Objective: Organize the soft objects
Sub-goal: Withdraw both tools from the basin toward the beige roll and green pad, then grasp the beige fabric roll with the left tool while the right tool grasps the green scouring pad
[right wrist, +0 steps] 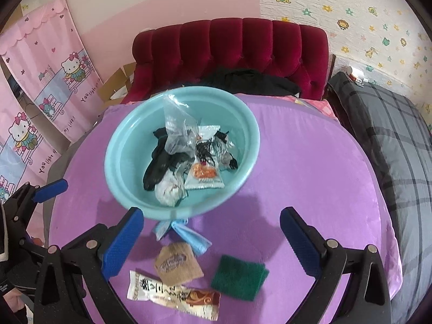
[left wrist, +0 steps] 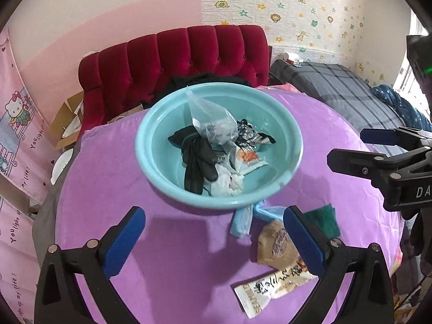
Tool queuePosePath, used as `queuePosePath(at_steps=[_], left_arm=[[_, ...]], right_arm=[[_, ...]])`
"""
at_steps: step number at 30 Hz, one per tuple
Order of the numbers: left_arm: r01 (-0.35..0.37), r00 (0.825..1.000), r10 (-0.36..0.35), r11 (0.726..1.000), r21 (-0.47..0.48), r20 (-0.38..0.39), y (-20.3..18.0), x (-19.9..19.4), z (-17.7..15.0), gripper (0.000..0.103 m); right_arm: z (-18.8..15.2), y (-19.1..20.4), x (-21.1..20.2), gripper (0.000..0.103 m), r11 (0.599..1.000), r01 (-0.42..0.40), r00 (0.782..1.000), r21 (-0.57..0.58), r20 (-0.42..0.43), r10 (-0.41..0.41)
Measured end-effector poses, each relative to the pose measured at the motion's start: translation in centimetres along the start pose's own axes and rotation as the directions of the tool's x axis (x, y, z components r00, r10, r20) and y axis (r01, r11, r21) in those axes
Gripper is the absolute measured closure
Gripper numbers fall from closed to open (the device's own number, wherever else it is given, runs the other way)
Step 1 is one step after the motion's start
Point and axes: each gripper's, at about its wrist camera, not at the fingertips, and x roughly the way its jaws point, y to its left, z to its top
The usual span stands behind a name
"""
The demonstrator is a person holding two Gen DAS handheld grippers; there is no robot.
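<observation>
Hovering spread and empty, both tongs, left [left wrist: 213, 239] and right [right wrist: 212, 239], flank the round teal plastic basin [right wrist: 129, 145] of soft items; brown packet [right wrist: 178, 264] and green scouring pad [right wrist: 239, 276] lie near the purple-covered worktop's [right wrist: 310, 162] front edge.

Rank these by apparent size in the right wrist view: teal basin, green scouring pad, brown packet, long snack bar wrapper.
1. teal basin
2. long snack bar wrapper
3. green scouring pad and brown packet: look alike, unranked.

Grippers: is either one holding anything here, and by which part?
Nothing is held. The left gripper and the right gripper are both open, with only the purple cloth and loose items beneath.
</observation>
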Motion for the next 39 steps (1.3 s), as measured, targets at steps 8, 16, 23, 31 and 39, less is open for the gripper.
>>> queuePosePath(at_steps=[8,16,23,31,39], left_arm=[[-0.006,1.000,0.006,1.000,0.013,0.005,-1.4,-1.3,-2.7,0.000],[0.010,1.000,-0.010,1.000,0.011,-0.018,-2.9,-1.4,-6.0,0.000],[0.027,0.998,-0.026,1.000,0.009,-0.055,-4.2,-0.3,-8.5,0.000],[0.048,0.995,-0.047,0.999,0.005,-0.086,-5.4,0.9,-9.1,0.000],[0.066,0.994,-0.066,0.998,-0.009,-0.088,-5.8,2.8,-8.4,0.000]], right_arm=[[-3.0,0.0,-0.9,0.000,1.000,0.014,1.000,-0.008,-0.022,-0.014],[-6.7,-0.6,-0.8,0.000,1.000,0.017,0.999,0.006,-0.050,-0.017],[-9.9,-1.1,-0.3,0.000,1.000,0.019,0.998,0.024,-0.059,-0.018],[-11.5,-2.5,0.9,0.000,0.999,0.021,0.996,0.049,-0.092,-0.017],[-11.8,-3.6,1.7,0.000,0.998,0.038,0.996,0.052,-0.086,-0.034]])
